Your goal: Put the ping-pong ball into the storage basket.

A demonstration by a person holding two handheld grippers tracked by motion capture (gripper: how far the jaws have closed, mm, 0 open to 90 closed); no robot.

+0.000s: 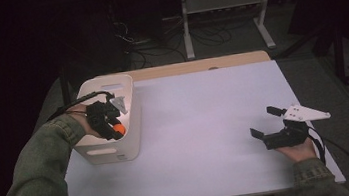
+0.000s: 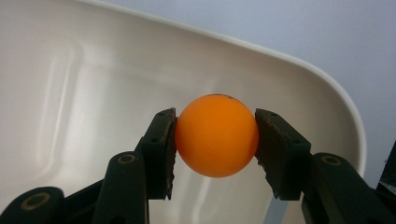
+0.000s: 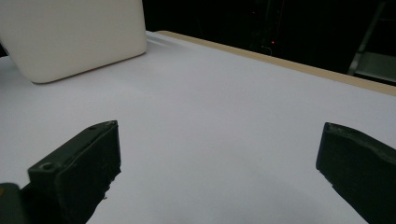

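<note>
Left gripper over white plastic bin, orange ping-pong ball clamped between its fingers. Right gripper fingers spread wide, nothing between, above white table.

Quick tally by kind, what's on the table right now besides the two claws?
Orange ball: 1, clamped in the left claw over the bin
White bin: 1
Total: 2 things. The right claw is open with nothing in it.
</note>
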